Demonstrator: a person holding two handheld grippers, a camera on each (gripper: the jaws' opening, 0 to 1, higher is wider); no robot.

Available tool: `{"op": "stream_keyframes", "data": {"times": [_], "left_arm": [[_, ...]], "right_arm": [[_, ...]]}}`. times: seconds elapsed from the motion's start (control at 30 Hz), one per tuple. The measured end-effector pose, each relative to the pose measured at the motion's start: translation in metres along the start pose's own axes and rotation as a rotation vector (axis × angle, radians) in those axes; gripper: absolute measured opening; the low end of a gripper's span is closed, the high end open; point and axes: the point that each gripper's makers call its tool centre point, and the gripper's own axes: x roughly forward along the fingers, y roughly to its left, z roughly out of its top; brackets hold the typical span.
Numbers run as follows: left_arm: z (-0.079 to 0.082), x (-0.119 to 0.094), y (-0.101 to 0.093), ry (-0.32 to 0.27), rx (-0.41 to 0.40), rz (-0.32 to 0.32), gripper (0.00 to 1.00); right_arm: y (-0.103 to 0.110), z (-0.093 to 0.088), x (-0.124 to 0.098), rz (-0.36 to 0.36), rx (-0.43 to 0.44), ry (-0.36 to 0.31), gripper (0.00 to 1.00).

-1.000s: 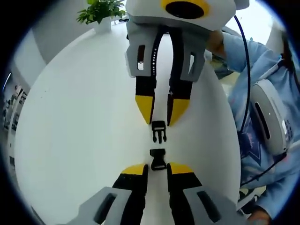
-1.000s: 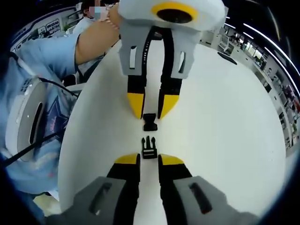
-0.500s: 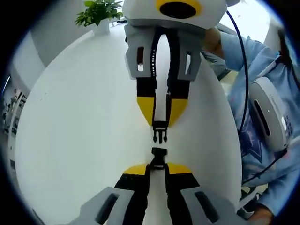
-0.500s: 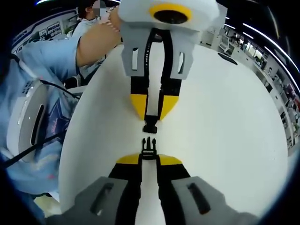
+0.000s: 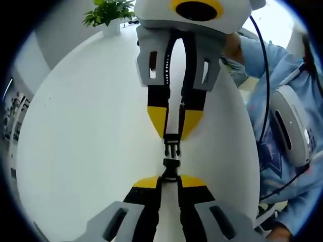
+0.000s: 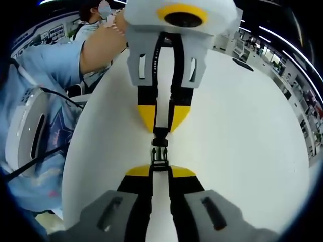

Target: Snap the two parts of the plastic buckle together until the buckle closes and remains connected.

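A big white round table [image 5: 75, 126] is seen under everything, with a potted plant [image 5: 107, 12] parked at its far edge. Above it, the left gripper [image 5: 169, 180] is clamped tight on the socket half [image 5: 170, 169] of the buckle, and the right gripper [image 6: 160, 172] is clamped on the pronged half [image 6: 160, 155]. The two halves are held nose to nose on one straight line, long axes matched, prong tips right at the socket mouth, apparently not seated yet. Probably only a straight push along that shared line is needed, neither gripper being nearer than the other.
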Motion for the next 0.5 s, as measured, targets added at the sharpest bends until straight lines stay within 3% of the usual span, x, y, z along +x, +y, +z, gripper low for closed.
{"op": "stream_keyframes", "data": {"times": [0.5], "left_arm": [[0.0023,-0.0003,-0.0019,-0.002,-0.028,0.023,0.11]], "right_arm": [[0.0011,0.0005,-0.0005,-0.013,0.013,0.086,0.11]]}}
